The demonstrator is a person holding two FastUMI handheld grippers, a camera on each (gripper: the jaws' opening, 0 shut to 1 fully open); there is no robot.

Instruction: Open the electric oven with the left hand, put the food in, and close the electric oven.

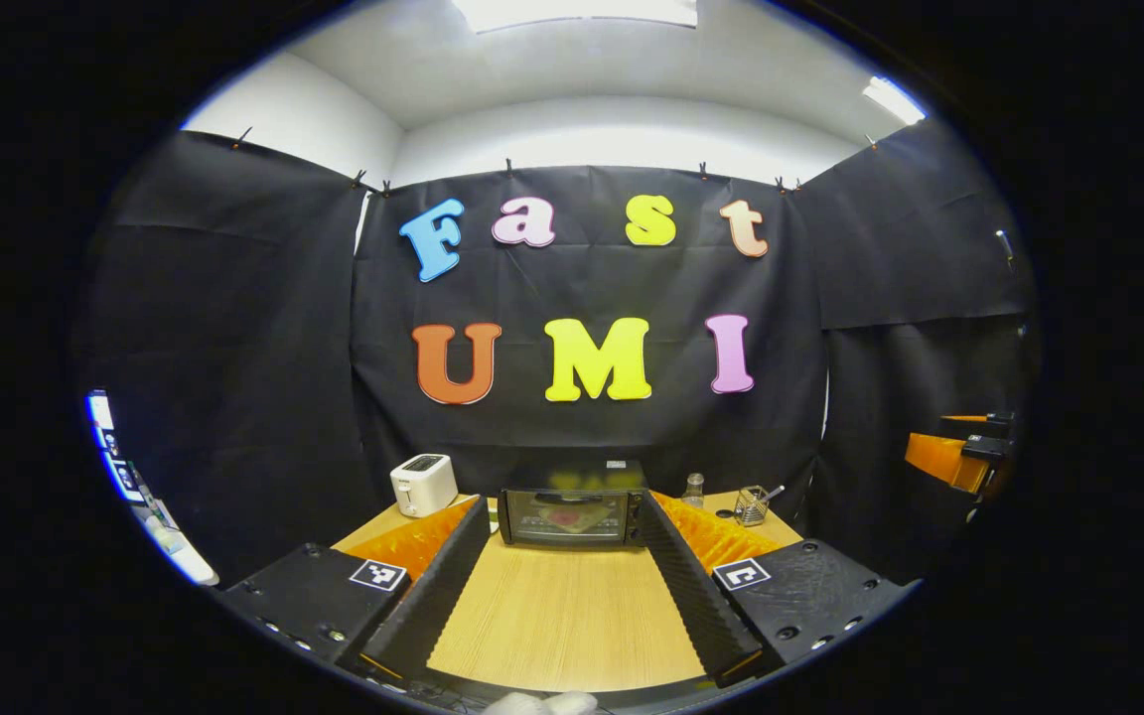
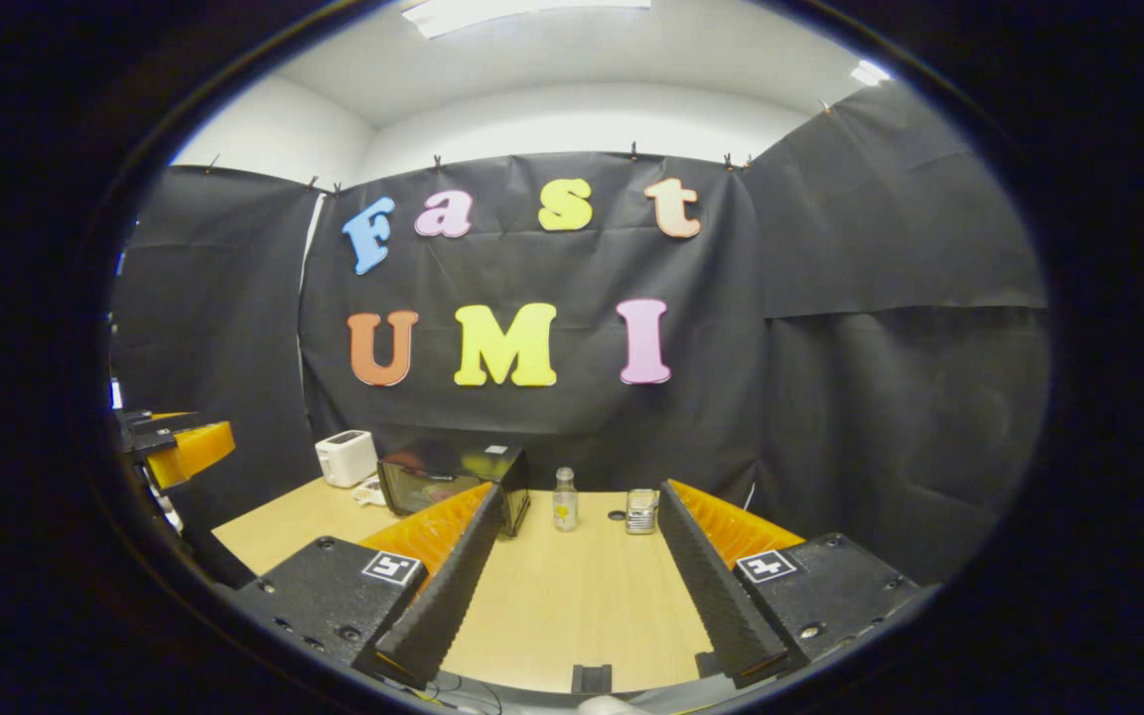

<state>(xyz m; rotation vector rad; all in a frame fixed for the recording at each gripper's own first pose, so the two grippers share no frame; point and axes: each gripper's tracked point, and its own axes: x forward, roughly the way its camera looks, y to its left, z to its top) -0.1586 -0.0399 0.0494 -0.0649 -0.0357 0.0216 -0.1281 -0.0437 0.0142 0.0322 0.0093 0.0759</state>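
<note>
The black electric oven [image 1: 572, 508] stands at the back of the wooden table [image 1: 562, 616] with its glass door closed. A reddish and yellow shape shows behind the glass; I cannot tell if it is food or a reflection. My left gripper [image 1: 564, 511] points straight at the oven from a distance, open with nothing between its fingers. In the right gripper view the oven [image 2: 453, 475] sits left of centre. My right gripper [image 2: 580, 497] is open and holds nothing, and it points at the table right of the oven. Each gripper also appears at the edge of the other's view, right gripper [image 1: 959, 452] and left gripper [image 2: 175, 445].
A white toaster [image 1: 423, 484] stands left of the oven. A small clear bottle [image 2: 564, 499] and a small wire holder [image 2: 641, 510] stand to its right. Black cloth walls close the booth behind and at both sides. A lit screen [image 1: 105, 447] shows at the far left.
</note>
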